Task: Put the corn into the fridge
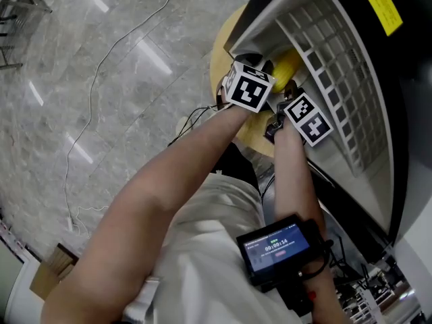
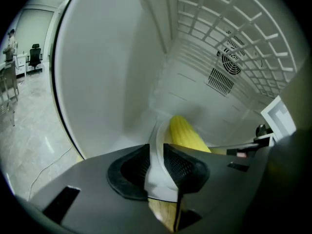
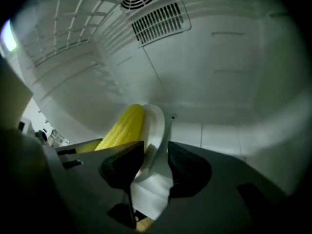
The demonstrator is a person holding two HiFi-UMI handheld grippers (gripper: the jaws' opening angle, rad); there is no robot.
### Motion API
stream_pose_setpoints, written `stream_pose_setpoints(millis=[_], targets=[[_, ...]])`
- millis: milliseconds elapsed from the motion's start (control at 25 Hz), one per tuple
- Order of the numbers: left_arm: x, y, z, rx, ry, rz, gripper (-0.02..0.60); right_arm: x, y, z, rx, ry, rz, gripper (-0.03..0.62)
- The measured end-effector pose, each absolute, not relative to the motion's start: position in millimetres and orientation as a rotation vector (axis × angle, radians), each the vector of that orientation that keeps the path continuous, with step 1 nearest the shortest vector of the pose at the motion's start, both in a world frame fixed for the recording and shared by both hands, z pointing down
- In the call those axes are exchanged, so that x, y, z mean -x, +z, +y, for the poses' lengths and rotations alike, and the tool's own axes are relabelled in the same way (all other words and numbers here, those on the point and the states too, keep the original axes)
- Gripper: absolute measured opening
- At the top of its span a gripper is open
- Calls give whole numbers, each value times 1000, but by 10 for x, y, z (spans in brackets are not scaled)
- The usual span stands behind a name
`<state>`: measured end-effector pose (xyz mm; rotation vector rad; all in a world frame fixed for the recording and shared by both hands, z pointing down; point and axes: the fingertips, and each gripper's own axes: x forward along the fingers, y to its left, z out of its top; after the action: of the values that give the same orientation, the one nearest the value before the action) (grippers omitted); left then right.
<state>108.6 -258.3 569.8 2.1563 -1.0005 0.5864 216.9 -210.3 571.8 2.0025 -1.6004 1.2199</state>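
One corn point(image 3: 123, 125) lies on one plate point(image 3: 157, 123) inside the fridge point(image 3: 219, 67). Of the two grippers, the left gripper point(image 2: 156, 160) clamps the plate's rim, and the right gripper point(image 3: 155, 162) stands open around that rim.

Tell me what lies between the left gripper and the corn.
Only the white plate: the left gripper is clamped on its rim, and the corn lies on the plate just beyond the jaws. The left gripper view shows this.
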Motion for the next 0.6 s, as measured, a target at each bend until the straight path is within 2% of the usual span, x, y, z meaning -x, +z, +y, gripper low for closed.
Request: stream_pose_setpoints(millis=[520,560,600], targets=[[-731,5448,-2612,-2230,542,-1054,67,-2256,5472,-2109,-2209,1196,-1737,130],[-725,5426,-2590,-2238,539,-1049,67,-2254,5439,-2105,-2215,1181,-1745,126],[-718,5407,-2562,-2245,536,-1043,67,-2255,5413,-2092,-2221,1171,-1747,88]])
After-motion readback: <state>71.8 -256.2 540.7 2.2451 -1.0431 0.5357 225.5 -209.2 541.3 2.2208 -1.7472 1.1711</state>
